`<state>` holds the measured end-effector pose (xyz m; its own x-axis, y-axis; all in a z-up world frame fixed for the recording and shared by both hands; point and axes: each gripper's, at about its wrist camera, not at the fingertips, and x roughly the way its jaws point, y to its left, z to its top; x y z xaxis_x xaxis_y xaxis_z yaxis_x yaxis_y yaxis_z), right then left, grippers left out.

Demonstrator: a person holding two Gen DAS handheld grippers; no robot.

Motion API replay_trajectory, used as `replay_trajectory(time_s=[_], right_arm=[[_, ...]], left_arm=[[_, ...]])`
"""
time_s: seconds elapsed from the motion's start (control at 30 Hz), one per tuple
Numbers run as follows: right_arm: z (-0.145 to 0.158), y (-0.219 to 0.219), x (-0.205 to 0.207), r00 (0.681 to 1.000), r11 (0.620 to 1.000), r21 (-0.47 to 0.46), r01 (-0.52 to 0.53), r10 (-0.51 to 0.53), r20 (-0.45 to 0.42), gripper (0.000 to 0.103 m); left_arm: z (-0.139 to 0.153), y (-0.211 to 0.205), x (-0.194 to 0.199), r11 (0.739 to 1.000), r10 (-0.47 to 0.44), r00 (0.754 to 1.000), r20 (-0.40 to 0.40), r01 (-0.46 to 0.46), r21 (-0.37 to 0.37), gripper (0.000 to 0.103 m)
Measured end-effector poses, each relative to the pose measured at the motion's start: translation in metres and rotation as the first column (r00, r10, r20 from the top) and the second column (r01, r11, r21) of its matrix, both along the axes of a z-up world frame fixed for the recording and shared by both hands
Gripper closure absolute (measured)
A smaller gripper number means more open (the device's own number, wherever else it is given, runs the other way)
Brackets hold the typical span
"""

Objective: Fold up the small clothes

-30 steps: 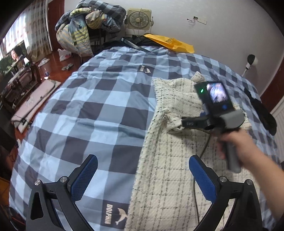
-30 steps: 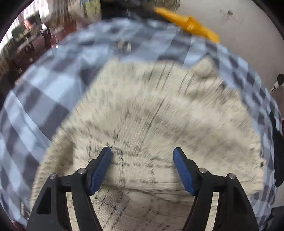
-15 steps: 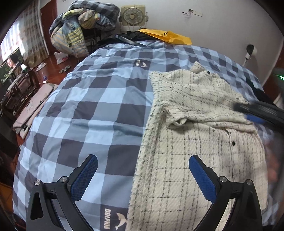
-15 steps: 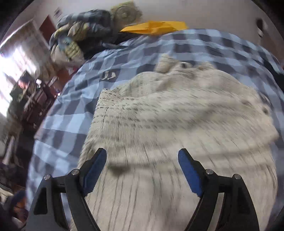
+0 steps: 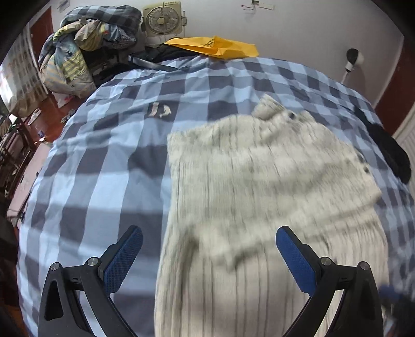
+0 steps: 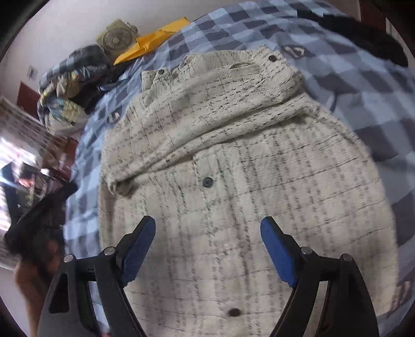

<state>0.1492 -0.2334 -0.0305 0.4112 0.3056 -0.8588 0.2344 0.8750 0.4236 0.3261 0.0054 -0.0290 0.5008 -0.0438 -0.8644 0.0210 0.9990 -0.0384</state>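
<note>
- White walls close off the far end of the room, with a box fan [image 5: 163,17] and a yellow bag [image 5: 215,47] at the head of the bed.
- Blue-and-grey checked bedding [image 5: 103,166] covers the bed; a heap of bundled clothes [image 5: 77,51] is piled at its far left corner.
- On the bedding lies the cream checked shirt [image 6: 233,160], spread flat with its dark buttons up and one sleeve folded across the chest.
- A dark garment [image 5: 389,153] lies on the bed just beyond the shirt's right edge.
- Left gripper [image 5: 208,256] hangs above the shirt's left edge, blue pads wide apart, nothing between them; this view is blurred.
- Right gripper [image 6: 207,246] hangs over the shirt's lower front, jaws spread wide and clear of the cloth.
- A hand [image 6: 33,269] shows at the lower left of the right wrist view, blurred.
</note>
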Motion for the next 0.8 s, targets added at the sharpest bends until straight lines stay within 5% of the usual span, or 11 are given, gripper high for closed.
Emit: replay_trajectory(time_s=[0.2, 0.37, 0.5, 0.63, 0.73, 0.8], right_arm=[[-0.004, 0.002, -0.011, 0.999, 0.997, 0.069, -0.033, 0.033, -0.003, 0.022], [-0.002, -0.009, -0.011, 1.0, 0.999, 0.039, -0.004, 0.003, 0.013, 0.022], [-0.005, -0.017, -0.011, 1.0, 0.998, 0.065, 0.025, -0.025, 0.008, 0.022], [-0.004, -0.019, -0.011, 0.999, 0.997, 0.067, 0.033, -0.034, 0.01, 0.022], [-0.001, -0.02, -0.013, 0.999, 0.996, 0.082, 0.036, -0.038, 0.017, 0.022], [0.001, -0.018, -0.014, 0.999, 0.996, 0.084, 0.035, -0.037, 0.025, 0.022]], left_arm=[[-0.031, 0.004, 0.078, 0.996, 0.087, 0.995, -0.044, -0.087, 0.005, 0.0], [-0.082, -0.009, 0.107, 0.981, 0.114, 0.979, -0.166, -0.084, 0.177, 0.001], [-0.117, -0.014, 0.104, 0.976, 0.098, 0.974, -0.203, -0.053, 0.212, 0.0], [-0.101, -0.005, 0.102, 0.98, 0.131, 0.975, -0.178, -0.101, 0.171, 0.002], [-0.06, -0.008, 0.096, 0.968, 0.15, 0.987, -0.052, -0.136, 0.21, 0.006], [-0.032, -0.018, 0.091, 0.977, 0.124, 0.992, 0.024, -0.126, 0.169, 0.005]])
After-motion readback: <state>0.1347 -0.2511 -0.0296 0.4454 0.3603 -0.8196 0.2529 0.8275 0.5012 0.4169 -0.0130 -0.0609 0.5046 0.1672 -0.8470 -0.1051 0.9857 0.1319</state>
